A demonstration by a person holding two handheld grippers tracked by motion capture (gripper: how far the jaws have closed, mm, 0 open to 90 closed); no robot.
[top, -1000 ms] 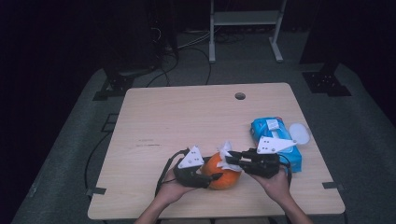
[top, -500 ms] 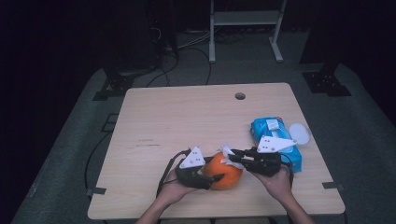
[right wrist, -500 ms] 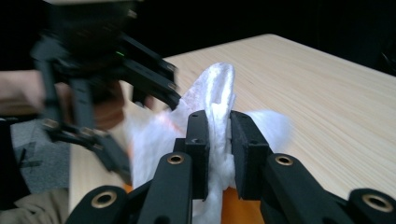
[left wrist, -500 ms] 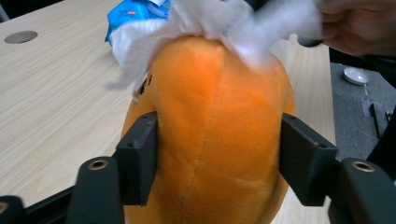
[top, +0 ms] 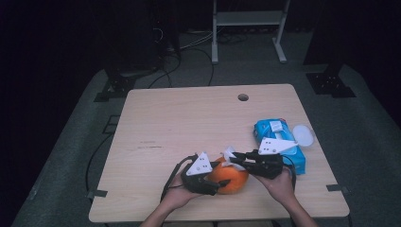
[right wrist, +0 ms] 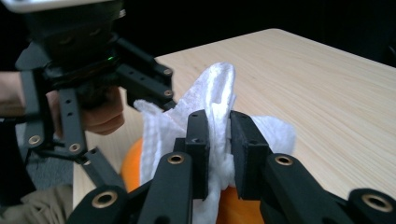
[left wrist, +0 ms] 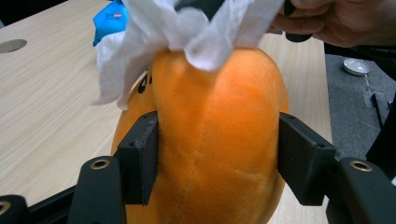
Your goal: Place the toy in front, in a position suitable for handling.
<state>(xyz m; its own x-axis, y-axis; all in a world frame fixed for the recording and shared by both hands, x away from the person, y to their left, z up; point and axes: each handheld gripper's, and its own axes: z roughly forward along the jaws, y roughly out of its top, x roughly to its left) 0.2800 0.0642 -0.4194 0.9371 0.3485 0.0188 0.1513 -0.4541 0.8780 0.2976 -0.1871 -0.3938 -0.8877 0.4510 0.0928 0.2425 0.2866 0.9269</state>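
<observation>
Left tool (top: pixel 222 182) clamps the plush orange toy (left wrist: pixel 215 135) at its flanks; right tool (right wrist: pixel 218 140), at 3 o'clock, pinches a wipe (right wrist: pixel 212 100) (soft, yielding, light).

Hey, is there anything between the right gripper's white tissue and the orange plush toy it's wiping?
Nothing visible. The right gripper pinches the crumpled white tissue, which lies directly on the top of the orange plush toy. The left gripper clamps the toy's sides, below the tissue.
</observation>
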